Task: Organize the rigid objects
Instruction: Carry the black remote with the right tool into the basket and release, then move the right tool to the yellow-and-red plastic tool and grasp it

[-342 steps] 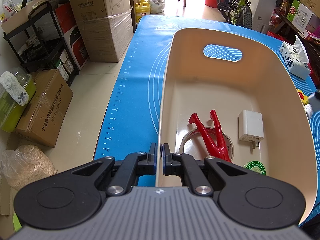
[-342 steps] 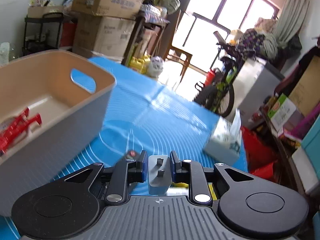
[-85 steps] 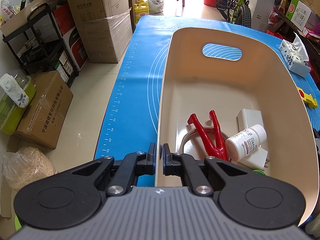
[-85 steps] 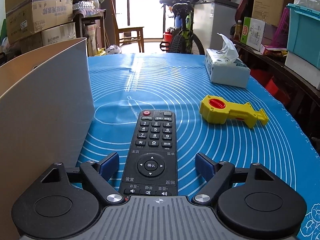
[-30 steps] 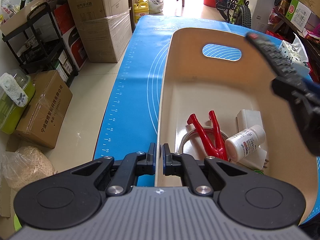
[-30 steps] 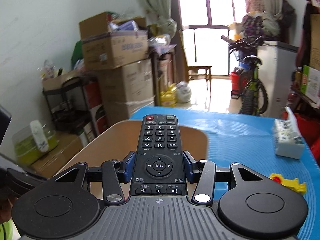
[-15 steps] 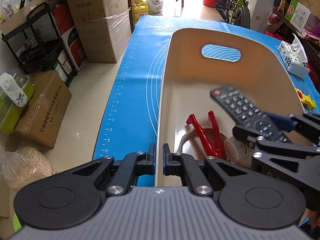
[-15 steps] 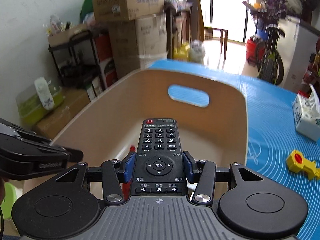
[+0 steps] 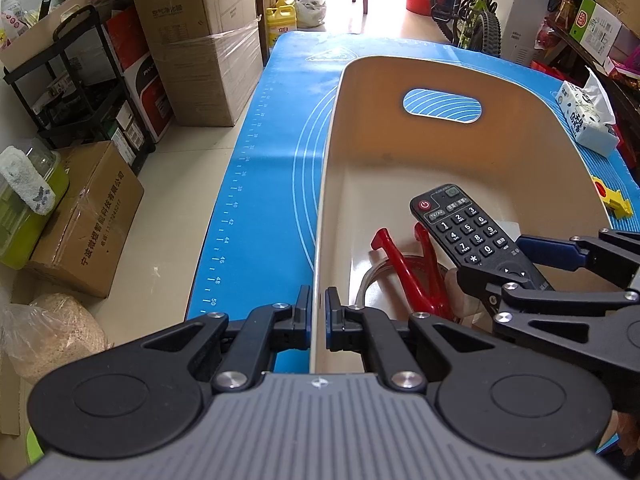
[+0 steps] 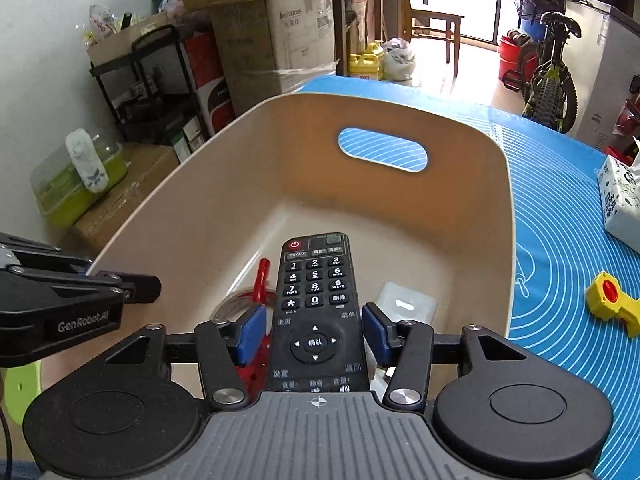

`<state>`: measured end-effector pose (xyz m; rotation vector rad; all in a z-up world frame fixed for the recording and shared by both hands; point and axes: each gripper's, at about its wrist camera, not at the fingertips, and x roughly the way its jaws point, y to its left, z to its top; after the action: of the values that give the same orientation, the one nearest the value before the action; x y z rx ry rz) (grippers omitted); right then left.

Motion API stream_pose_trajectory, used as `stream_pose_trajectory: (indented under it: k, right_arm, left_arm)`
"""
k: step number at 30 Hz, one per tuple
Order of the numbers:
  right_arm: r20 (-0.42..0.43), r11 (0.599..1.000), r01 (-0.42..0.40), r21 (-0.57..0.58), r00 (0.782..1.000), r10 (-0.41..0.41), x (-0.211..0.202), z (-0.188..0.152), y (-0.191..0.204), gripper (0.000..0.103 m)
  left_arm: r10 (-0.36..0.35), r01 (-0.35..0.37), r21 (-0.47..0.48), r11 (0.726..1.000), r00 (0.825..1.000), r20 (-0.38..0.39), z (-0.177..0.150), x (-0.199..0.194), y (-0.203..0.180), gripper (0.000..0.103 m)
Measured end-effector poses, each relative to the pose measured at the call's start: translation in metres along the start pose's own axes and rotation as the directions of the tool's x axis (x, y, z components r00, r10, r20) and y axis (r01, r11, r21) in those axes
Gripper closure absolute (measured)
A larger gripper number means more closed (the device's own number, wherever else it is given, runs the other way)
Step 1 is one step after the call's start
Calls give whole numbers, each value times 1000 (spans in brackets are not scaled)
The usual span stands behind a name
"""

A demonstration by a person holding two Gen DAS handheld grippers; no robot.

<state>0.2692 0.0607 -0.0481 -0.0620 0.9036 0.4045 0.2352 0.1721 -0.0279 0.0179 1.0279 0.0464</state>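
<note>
And here we are over the beige bin (image 10: 208, 208), with our left gripper (image 9: 318, 316) clamped tight on the bin's near wall, one finger inside and one outside; we'd say that pinch is there to keep the light bin from sliding on the blue mat (image 9: 272, 168) that covers the tabletop while things drop in. Our right gripper (image 10: 316, 338) hangs tilted down into the bin with the black remote (image 10: 316, 304) lying between its blue pads (image 10: 250, 334). Its jaws have just been opening, there's a clear gap on both sides now, so the remote is let go, nose pointing toward the bin's far handle slot (image 10: 382, 154). Below it we can make out the red clamp (image 9: 404, 268) and a white charger (image 10: 406, 306) already lying on the bin floor, so it looks set to land on top of them. Out on the mat, the yellow toy (image 10: 612, 304) sits well apart from the bin, and it seems the likely next pick. The tissue pack (image 10: 620, 204) beyond it is soft, probably not ours to sort.
</note>
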Motion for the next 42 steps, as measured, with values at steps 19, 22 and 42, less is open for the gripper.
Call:
stream_pose_trajectory:
  k: [19, 22, 42]
  right_arm:
    - [158, 997, 34, 75, 986, -46, -69, 3, -63, 20]
    - [148, 991, 111, 76, 981, -121, -72, -2, -89, 20]
    - [42, 939, 303, -163, 953, -300, 3, -15, -223, 20]
  left_arm:
    - [8, -8, 3, 1000, 1000, -2, -1, 0, -2, 96]
    - [9, -9, 3, 1000, 1000, -3, -1, 0, -1, 96]
    - [13, -13, 3, 1000, 1000, -10, 0, 0, 3, 96]
